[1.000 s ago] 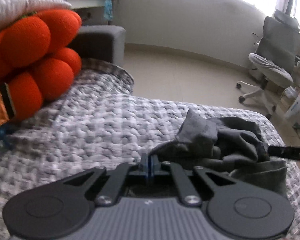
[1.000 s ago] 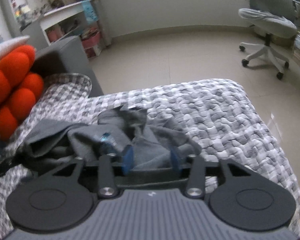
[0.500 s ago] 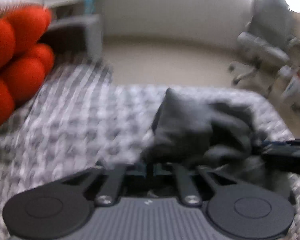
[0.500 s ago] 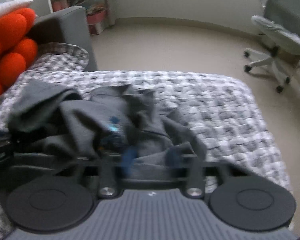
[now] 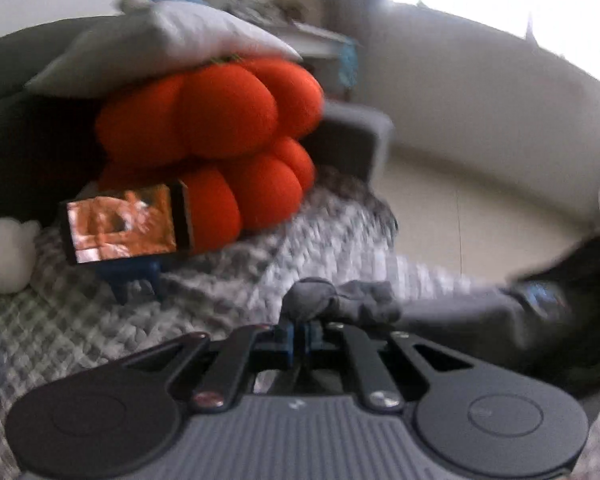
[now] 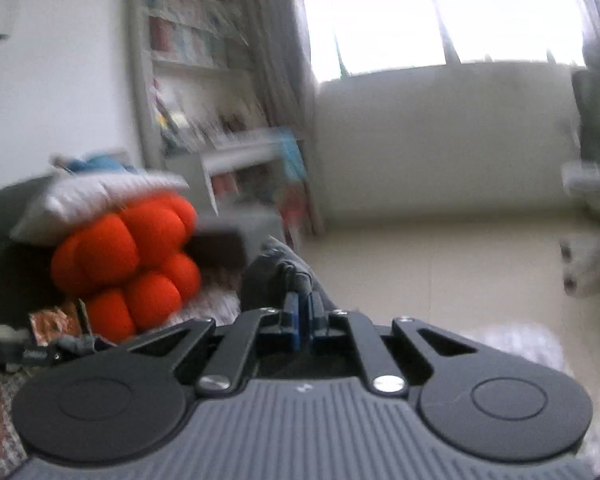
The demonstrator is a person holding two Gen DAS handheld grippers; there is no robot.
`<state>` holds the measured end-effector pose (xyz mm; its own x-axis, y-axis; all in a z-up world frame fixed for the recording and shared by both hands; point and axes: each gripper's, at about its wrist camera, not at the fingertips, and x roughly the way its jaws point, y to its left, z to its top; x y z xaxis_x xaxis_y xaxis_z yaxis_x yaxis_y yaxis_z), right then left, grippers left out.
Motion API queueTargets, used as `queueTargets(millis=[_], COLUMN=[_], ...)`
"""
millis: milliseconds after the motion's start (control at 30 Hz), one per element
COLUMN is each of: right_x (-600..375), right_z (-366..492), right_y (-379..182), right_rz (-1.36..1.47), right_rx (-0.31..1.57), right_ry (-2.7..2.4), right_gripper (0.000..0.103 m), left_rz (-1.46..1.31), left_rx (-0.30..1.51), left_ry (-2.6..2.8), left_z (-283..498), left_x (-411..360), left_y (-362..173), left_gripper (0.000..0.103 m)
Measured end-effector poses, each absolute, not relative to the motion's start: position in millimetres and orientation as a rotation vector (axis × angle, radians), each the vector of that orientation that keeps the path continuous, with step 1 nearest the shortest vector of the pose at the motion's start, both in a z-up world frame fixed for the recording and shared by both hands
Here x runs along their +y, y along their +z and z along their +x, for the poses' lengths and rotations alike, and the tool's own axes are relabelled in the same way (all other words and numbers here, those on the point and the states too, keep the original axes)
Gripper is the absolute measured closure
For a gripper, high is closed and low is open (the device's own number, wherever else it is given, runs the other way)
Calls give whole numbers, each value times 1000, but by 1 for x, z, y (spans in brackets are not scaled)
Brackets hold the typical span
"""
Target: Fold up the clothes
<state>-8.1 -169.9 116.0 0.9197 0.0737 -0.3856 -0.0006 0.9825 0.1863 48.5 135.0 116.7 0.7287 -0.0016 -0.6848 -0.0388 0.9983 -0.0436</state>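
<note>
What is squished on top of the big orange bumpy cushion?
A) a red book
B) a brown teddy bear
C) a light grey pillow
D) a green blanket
C. A light grey pillow lies pressed on top of the orange cushion at the back of the sofa; the right wrist view shows the same stack, pillow above and cushion below.
</note>
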Motion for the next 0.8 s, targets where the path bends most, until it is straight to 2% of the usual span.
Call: queueTargets(millis=[100, 200, 300, 500, 600, 733, 800], right_x=[-174, -190, -199, -185, -191, -200, -205], right_z=[16, 20, 9, -25, -43, -27, -15], right_y=[86, 81, 93, 128, 140, 123, 111], right_rz=[115, 186, 258, 273, 295, 305, 307], right_rx=[586, 632, 557, 282, 143, 270, 356], right_ry=[-114, -144, -138, -77, -115, -185, -222], right_gripper=[97, 97, 97, 97, 97, 97, 97], left_rz=[-29, -118, -166, -203, -184, -121, -94], left_rx=[809, 875, 884, 739, 752, 820, 861], left_ry=[71, 91, 88, -47, -9, 46, 46], left_z=[55, 68, 65, 40, 38, 47, 51], left_x=[142, 165, 169, 157, 157, 161, 161], left_y=[104, 86, 83, 111, 110, 97, 90], left_gripper=[98, 98, 98, 98, 98, 97, 93])
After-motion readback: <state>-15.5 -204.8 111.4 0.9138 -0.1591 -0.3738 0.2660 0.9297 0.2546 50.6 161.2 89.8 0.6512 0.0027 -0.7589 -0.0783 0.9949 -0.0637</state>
